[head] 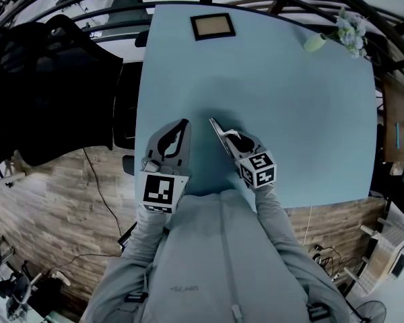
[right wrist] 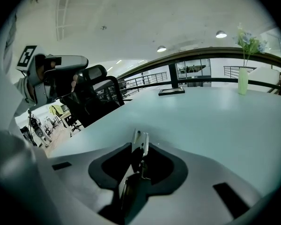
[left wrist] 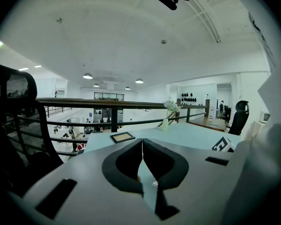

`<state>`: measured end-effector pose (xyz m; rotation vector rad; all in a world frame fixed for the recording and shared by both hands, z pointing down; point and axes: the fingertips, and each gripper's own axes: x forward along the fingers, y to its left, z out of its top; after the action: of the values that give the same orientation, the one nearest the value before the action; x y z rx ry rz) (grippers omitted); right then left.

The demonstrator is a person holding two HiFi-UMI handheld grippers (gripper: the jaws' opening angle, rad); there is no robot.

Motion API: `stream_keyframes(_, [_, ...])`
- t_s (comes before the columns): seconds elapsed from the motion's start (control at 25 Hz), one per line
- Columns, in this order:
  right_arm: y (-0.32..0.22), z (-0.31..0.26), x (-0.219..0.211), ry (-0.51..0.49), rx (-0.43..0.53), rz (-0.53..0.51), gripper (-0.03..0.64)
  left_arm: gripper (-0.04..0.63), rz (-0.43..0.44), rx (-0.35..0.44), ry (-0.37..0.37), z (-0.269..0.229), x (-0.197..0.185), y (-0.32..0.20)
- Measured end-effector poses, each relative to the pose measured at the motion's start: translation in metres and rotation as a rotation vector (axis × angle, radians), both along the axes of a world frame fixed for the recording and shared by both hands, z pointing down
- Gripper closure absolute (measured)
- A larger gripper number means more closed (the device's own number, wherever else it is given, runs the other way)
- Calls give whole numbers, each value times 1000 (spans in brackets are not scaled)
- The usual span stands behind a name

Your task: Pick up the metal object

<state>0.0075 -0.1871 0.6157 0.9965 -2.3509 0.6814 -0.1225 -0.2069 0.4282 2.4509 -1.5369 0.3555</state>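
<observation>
The pale blue tabletop (head: 303, 113) fills most of the head view. A black office chair (head: 47, 79) stands at its left side, above a wooden floor (head: 47, 200). The person's grey sweater (head: 215, 261) takes the bottom of this view, and both arms reach over the near edge of the tabletop.

The left tongs (head: 186, 122) are held over the tabletop with the tips pressed together and nothing between them (left wrist: 142, 142). Just beside them, the right tongs (head: 227, 137) are closed narrow on the metal object (right wrist: 139, 142).

At the far edge lies a small dark picture frame (head: 213, 26). A vase of flowers (head: 315, 42) lies near the far right corner.

The metal object (head: 215, 128) is a thin flat strip. It sticks out beyond the tips of the right tongs, near the middle of the near edge. I cannot tell if it touches the tabletop.
</observation>
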Motion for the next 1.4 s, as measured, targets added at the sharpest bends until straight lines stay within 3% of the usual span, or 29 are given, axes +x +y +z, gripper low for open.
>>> stream_keyframes(0.64, [9, -27, 8, -7, 82, -8, 525, 568, 13, 34, -1, -13, 9, 10])
stream_keyframes(1.4, [24, -102, 34, -51, 300, 17, 526, 568, -6, 107, -24, -34, 23, 55])
